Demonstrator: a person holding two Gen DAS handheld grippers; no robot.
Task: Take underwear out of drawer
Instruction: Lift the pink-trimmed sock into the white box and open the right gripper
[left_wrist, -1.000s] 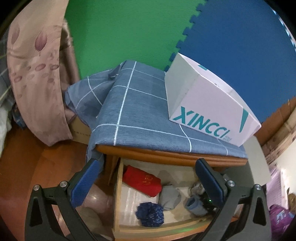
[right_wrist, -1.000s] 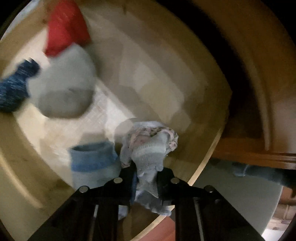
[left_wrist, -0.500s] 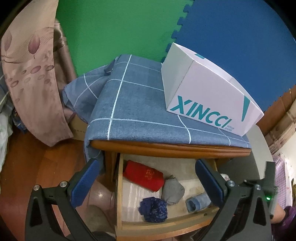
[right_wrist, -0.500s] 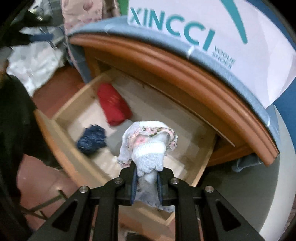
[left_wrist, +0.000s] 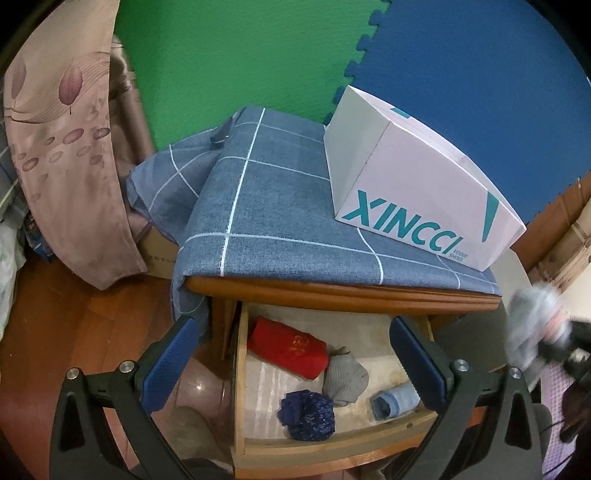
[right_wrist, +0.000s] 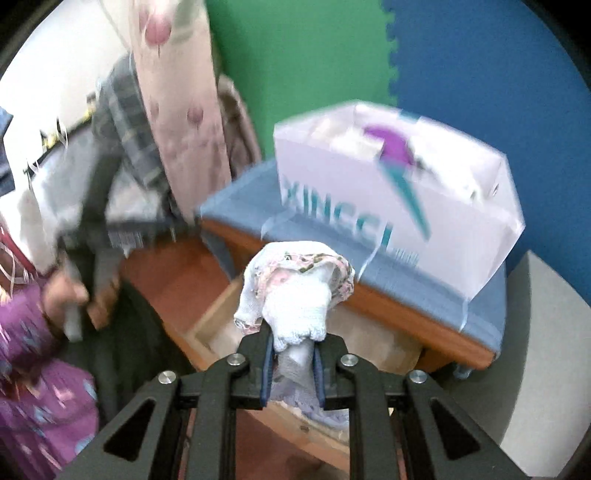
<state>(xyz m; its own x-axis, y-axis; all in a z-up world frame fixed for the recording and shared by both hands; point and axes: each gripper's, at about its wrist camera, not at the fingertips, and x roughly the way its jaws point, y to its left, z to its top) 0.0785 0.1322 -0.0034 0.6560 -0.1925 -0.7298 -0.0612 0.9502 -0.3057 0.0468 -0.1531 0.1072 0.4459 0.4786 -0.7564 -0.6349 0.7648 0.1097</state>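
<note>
Right tongs (right_wrist: 291, 360) clamped on bundled pale underwear (right_wrist: 295, 291), held up in the air above the open drawer (left_wrist: 332, 446), near the white shoe box (right_wrist: 399, 195). Left tongs (left_wrist: 295, 363) spread wide apart, empty, hovering over the drawer. Inside: red pouch (left_wrist: 288, 347), grey sock (left_wrist: 345, 376), dark blue bundle (left_wrist: 306, 415), light blue sock (left_wrist: 393, 400).
</note>
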